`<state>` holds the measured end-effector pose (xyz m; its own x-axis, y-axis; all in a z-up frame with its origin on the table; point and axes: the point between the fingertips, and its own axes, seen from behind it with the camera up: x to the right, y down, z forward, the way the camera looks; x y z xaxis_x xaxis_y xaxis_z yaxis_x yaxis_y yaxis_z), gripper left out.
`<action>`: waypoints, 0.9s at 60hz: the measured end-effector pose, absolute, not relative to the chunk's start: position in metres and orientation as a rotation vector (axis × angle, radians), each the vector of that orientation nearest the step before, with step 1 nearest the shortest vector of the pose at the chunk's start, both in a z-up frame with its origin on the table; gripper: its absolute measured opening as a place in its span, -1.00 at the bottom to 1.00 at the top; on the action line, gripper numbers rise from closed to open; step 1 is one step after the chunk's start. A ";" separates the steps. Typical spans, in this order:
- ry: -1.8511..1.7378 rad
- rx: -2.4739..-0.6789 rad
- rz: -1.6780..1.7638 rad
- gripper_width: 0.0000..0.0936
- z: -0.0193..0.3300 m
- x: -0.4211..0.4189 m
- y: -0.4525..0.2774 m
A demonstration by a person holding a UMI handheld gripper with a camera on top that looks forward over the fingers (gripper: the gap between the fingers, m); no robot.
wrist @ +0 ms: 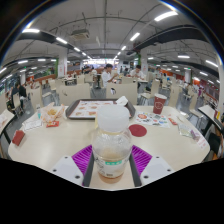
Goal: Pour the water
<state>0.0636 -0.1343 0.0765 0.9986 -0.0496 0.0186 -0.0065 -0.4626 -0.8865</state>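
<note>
Between the gripper (112, 160)'s purple pads (84, 157), a clear bottle (112, 140) with a white cap stood upright, both fingers pressed against it, before a tray (93, 109) on the round table (50, 140).

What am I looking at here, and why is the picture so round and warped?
The camera rides on a hand-held gripper and has a wide-angle lens, which bends the view. At the bottom are its two fingers with purple pads. They squeeze a clear plastic bottle with a white cap, held upright. Beyond it is a pale round table carrying a tray, a red cup and a small red lid. Behind is a large canteen-like hall with people seated.
</note>
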 end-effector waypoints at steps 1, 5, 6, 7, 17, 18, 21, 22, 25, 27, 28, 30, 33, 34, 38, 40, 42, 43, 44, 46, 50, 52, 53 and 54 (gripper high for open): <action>0.035 -2.050 -0.045 0.21 0.076 0.063 -0.133; 0.012 -2.031 -0.022 0.16 0.076 0.061 -0.130; 0.004 -2.029 -0.019 0.14 0.077 0.062 -0.128; -0.004 -2.029 -0.016 0.11 0.077 0.062 -0.128; -0.059 -2.034 0.008 -0.10 0.078 0.058 -0.129; -0.068 -2.038 0.011 -0.09 0.078 0.056 -0.129; -0.102 -2.044 0.030 -0.09 0.080 0.046 -0.129; -0.112 -2.043 0.040 -0.10 0.080 0.042 -0.127; -0.142 -2.046 0.084 -0.09 0.085 0.025 -0.127; -0.141 -2.046 0.124 -0.09 0.090 0.013 -0.126; -0.139 -2.045 0.148 -0.10 0.092 0.007 -0.125; -0.135 -2.040 0.193 -0.09 0.097 -0.007 -0.120; -0.121 -2.032 0.260 -0.09 0.107 -0.027 -0.114; -0.118 -2.030 0.283 -0.09 0.111 -0.034 -0.112; -0.093 -2.010 0.365 -0.09 0.127 -0.060 -0.098; -0.074 -1.999 0.411 -0.10 0.136 -0.072 -0.091; -0.047 -1.986 0.458 -0.09 0.145 -0.082 -0.081; -0.031 -1.978 0.483 -0.10 0.151 -0.087 -0.076; -0.011 -1.972 0.511 -0.10 0.156 -0.092 -0.072; 0.034 -1.959 0.573 -0.09 0.166 -0.100 -0.061; 0.151 -1.928 0.720 -0.10 0.185 -0.114 -0.037; 0.234 -1.910 0.813 -0.10 0.194 -0.118 -0.026; 0.280 -1.901 0.861 -0.10 0.198 -0.119 -0.019; 0.331 -1.889 0.913 -0.10 0.202 -0.120 -0.013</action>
